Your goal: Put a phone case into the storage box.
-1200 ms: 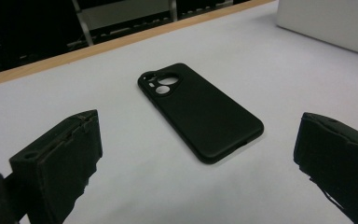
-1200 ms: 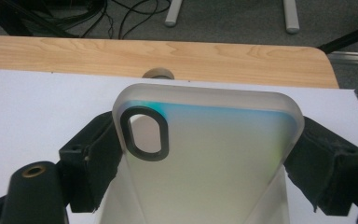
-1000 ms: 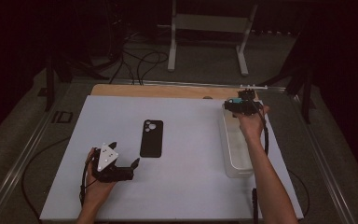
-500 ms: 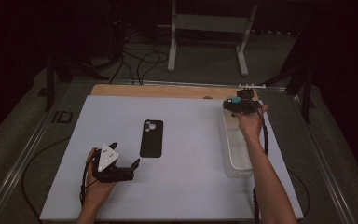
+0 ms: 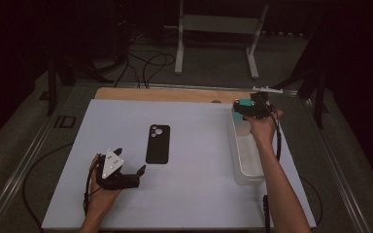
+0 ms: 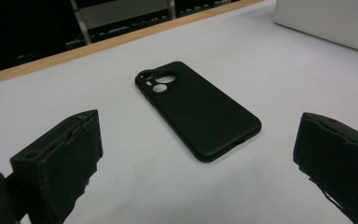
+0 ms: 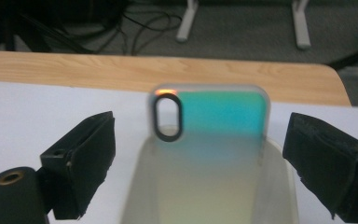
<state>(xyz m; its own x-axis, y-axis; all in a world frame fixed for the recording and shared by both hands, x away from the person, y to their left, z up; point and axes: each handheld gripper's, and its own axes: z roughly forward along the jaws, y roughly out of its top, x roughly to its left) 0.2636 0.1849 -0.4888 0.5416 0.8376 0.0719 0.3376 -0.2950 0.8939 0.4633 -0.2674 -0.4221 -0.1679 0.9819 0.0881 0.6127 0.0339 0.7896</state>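
The left claw (image 5: 128,174) is resting low on the white counter (image 5: 199,194), jaws spread and empty. The black phone case (image 5: 158,143) is lying flat just beyond, toward one o'clock, its long axis running near to far, camera cutout at the far end. Farther off, the right claw (image 5: 245,108) is hovering spread over the clear bin's (image 5: 245,167) far end, where an iridescent case (image 7: 212,119) is leaning.
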